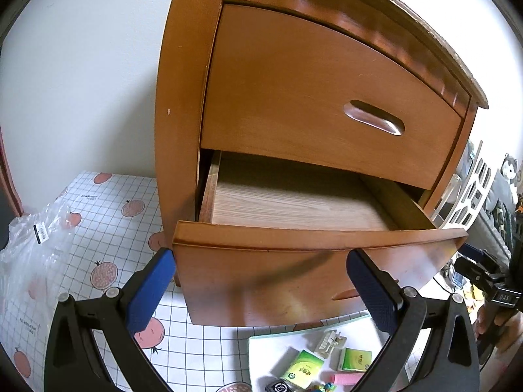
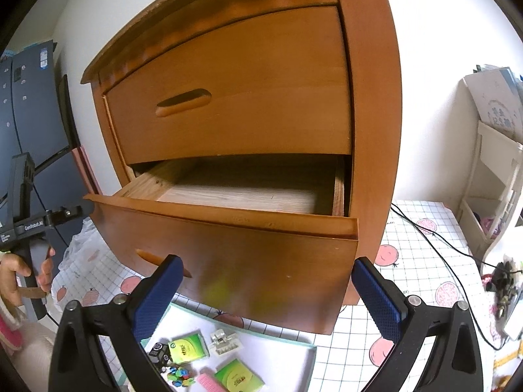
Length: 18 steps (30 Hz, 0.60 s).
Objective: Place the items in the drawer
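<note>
The wooden nightstand's lower drawer is pulled out, and its pale wood floor is bare. Below its front lies a white tray. On the tray are two green tissue packs, a clear clip, a pink bar, a black cube and small colourful bits. My left gripper hovers open in front of the drawer face, above the tray. My right gripper is likewise open, and both hold nothing.
The upper drawer is closed. A crumpled plastic bag lies left of the nightstand on the grid-patterned tablecloth. A black cable and a white shelf are at the right. A hand grips the other tool's handle.
</note>
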Each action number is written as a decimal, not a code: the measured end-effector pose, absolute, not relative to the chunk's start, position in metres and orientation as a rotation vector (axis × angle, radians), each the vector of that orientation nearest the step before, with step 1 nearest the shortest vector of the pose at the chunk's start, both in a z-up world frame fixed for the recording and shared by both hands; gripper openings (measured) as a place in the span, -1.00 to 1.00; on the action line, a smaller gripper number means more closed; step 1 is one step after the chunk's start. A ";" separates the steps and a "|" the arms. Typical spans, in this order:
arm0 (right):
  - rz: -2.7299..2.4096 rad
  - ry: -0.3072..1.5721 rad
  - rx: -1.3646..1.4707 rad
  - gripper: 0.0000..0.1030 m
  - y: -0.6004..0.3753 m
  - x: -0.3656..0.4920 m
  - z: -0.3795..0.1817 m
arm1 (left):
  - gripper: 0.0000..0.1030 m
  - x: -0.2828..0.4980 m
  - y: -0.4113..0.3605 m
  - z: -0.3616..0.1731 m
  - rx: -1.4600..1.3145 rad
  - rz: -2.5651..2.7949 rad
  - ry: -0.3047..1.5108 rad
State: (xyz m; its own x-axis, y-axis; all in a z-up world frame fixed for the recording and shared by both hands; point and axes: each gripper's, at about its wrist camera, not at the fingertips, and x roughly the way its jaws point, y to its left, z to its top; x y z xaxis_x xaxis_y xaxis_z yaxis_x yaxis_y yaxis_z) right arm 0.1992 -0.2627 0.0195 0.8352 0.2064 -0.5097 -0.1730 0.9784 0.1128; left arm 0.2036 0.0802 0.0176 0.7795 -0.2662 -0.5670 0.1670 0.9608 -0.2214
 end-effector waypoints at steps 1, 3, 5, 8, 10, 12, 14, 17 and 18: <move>0.201 0.547 0.064 1.00 -0.262 0.199 0.020 | 1.00 0.204 0.081 0.017 -0.162 -0.232 0.634; 0.200 0.548 0.067 1.00 -0.261 0.197 0.020 | 1.00 0.200 0.079 0.013 -0.162 -0.219 0.626; 0.200 0.549 0.070 1.00 -0.264 0.195 0.020 | 1.00 0.202 0.078 0.012 -0.162 -0.213 0.627; 0.195 0.555 0.085 1.00 -0.267 0.194 0.022 | 1.00 0.202 0.078 0.009 -0.179 -0.198 0.633; 0.192 0.558 0.091 1.00 -0.269 0.192 0.023 | 1.00 0.200 0.078 0.010 -0.182 -0.201 0.636; 0.188 0.557 0.087 1.00 -0.268 0.189 0.026 | 1.00 0.194 0.075 0.013 -0.172 -0.189 0.635; 0.184 0.545 0.083 1.00 -0.267 0.182 0.032 | 1.00 0.188 0.072 0.018 -0.171 -0.175 0.631; 0.167 0.522 0.096 1.00 -0.267 0.168 0.041 | 1.00 0.171 0.068 0.028 -0.201 -0.167 0.615; 0.165 0.513 0.109 1.00 -0.268 0.163 0.043 | 1.00 0.167 0.066 0.030 -0.206 -0.168 0.613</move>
State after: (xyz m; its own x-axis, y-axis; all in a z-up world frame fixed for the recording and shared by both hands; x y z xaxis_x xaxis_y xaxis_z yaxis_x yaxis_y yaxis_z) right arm 0.1634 -0.2676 0.0435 0.8584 0.1836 -0.4789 -0.1292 0.9810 0.1446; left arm 0.1666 0.0660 0.0295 0.8055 -0.2169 -0.5515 0.0953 0.9659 -0.2407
